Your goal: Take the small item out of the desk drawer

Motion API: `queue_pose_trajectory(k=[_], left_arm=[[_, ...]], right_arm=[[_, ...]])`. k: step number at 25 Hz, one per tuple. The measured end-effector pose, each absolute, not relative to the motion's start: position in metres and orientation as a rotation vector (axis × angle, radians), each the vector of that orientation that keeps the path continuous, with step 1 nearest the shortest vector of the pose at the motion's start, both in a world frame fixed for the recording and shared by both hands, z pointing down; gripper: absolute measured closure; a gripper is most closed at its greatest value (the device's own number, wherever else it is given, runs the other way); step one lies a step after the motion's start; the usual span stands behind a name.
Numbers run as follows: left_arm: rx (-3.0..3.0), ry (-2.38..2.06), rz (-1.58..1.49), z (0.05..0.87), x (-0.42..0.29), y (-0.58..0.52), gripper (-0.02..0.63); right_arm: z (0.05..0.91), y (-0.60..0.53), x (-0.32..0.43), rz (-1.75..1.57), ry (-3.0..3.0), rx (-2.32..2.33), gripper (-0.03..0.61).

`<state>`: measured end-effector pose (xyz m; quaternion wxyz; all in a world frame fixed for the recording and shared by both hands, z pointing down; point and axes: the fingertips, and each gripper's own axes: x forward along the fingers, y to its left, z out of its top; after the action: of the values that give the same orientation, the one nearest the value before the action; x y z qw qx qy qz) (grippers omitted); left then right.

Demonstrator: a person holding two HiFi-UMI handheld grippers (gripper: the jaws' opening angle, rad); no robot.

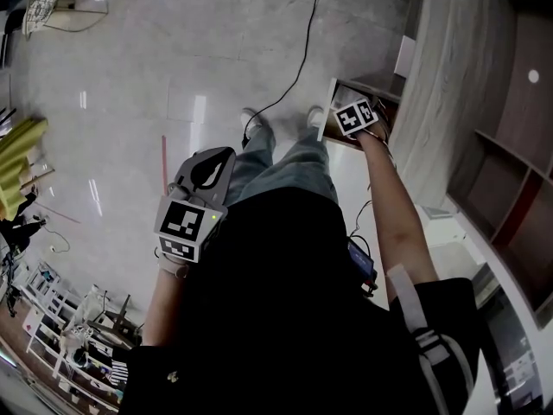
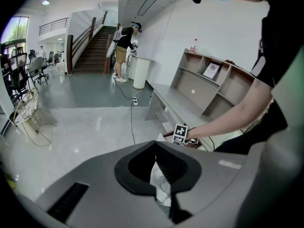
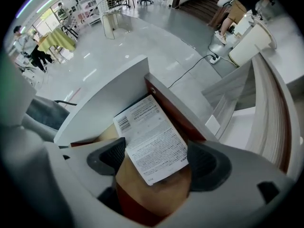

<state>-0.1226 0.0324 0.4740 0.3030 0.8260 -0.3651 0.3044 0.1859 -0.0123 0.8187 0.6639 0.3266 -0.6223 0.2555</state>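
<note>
- One small item (image 3: 153,139), a tan packet under a white printed label with a barcode, lies inside the open drawer (image 3: 167,101), just behind its white front panel (image 3: 109,99)
- By its looks it is light and somewhat soft, with a slick label. A hold across the packet's body from both sides seems safer than a pinch on the label's edge
- Right gripper (image 3: 156,161) points down into the drawer with its jaws wide apart, one pad on either side of the packet, and no squeeze shows
- Left gripper (image 2: 157,163) hangs well apart from the drawer, its jaws closed down on a white scrap (image 2: 160,186) that I cannot identify
- Only the right gripper view shows the packet. The head view gives just that gripper's marker cube (image 1: 356,117) over the drawer, while the left gripper view adds the grey counter (image 2: 178,101), the shelf unit (image 2: 216,82) on it and the reaching arm (image 2: 237,113)
</note>
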Motion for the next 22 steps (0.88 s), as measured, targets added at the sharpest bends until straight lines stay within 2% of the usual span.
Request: queue_pose_trajectory(k=[6, 8, 11, 22], left_arm=[[2.190, -0.965, 0.817, 0.474, -0.117, 0.034, 0.604], [2.189, -0.967, 0.819, 0.473, -0.116, 0.033, 0.603], [2.190, -0.961, 0.824, 0.472, -0.115, 0.033, 0.604], [2.183, -0.962, 0.855, 0.474, -0.114, 0.036, 0.603]], right_arm=[[0.820, -0.010, 0.185, 0.612, -1.419, 0.712, 0.195], [0.821, -0.006, 0.182, 0.621, -1.433, 0.680, 0.138], [0.823, -0.001, 0.179, 0.586, -1.438, 0.639, 0.120], [0.839, -0.002, 0.190, 0.412, -1.357, 0.673, 0.120]])
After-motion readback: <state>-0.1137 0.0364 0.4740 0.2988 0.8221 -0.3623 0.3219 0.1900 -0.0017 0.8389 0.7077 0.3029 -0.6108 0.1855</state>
